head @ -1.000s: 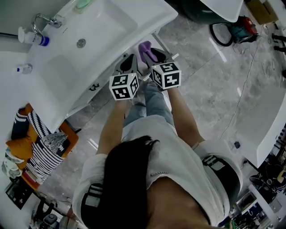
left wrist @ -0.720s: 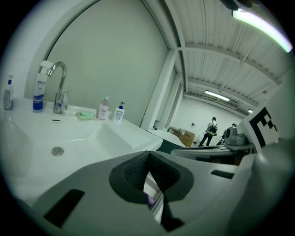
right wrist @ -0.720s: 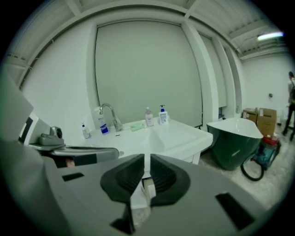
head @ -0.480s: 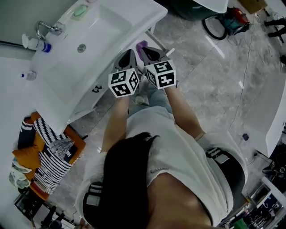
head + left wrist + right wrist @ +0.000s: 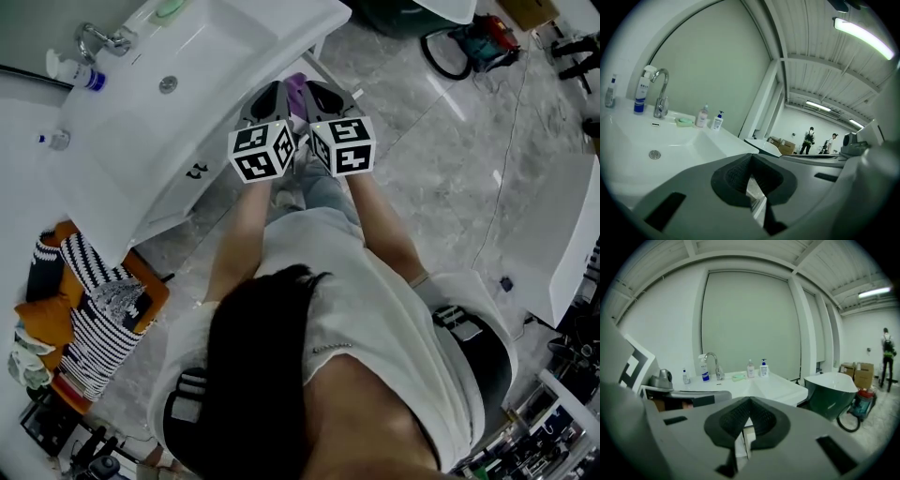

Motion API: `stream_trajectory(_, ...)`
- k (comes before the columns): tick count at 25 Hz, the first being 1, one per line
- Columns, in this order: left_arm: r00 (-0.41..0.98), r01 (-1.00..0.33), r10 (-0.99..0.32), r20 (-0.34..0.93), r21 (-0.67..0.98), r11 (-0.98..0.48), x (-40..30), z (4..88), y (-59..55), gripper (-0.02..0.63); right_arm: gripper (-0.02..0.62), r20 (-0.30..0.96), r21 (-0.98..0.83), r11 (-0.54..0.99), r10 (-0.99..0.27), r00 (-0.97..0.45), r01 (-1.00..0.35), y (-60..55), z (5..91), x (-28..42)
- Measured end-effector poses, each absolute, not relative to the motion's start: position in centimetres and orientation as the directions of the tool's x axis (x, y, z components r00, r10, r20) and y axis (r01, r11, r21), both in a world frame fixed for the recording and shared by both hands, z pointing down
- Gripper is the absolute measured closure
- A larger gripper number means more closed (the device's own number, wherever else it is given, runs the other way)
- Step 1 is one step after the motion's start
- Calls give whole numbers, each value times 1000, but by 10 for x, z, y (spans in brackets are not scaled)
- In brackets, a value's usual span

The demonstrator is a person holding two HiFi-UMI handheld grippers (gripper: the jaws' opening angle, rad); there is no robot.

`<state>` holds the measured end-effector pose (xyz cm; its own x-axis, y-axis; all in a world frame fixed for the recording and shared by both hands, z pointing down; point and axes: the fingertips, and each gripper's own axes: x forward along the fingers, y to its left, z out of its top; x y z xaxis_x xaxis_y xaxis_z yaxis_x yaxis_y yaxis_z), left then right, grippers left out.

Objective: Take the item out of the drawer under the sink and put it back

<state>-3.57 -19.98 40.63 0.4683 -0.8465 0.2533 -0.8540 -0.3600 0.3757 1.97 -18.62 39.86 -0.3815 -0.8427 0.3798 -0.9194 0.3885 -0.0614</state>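
Observation:
In the head view both grippers are held side by side in front of the white sink [image 5: 187, 66], pointing at its front edge. The left gripper [image 5: 272, 92] is shut with nothing in it. The jaws of the right gripper [image 5: 315, 92] have just been closing and are now shut, with nothing between them. A purple item [image 5: 296, 84] shows between and beyond the two tips, low under the sink edge and mostly hidden. In the left gripper view the left gripper [image 5: 750, 159] sits above the sink [image 5: 670, 140]. The right gripper [image 5: 749, 403] faces the sink [image 5: 759, 385] too.
A faucet [image 5: 98, 39] and bottles [image 5: 708, 117] stand at the back of the sink. Striped clothes in an orange basket [image 5: 89, 300] lie on the floor to the left. A dark green bathtub [image 5: 829, 390] and a vacuum [image 5: 480, 47] are to the right. Two people [image 5: 808, 140] stand far off.
Both grippers have risen and moved closer to the sink's front edge. The purple item is now more hidden between them.

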Motion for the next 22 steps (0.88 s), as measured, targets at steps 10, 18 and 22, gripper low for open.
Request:
stream_trajectory(10,470,-857,-840,273,370,-359,-37,414,-191,604,580,378,-41,385,-848,-371,-922,-181,396,15)
stream_trajectory(18,481,-854,-834,269,358,-377,-40,415,-194,604,580,375,-49,389,-847,-378,-920,-185,397,11)
stream_trajectory(22,487,-851,-825,288,369,-374,-39,421,-194,604,580,380,-39,390,-845,-375,-920,-186,400,10)
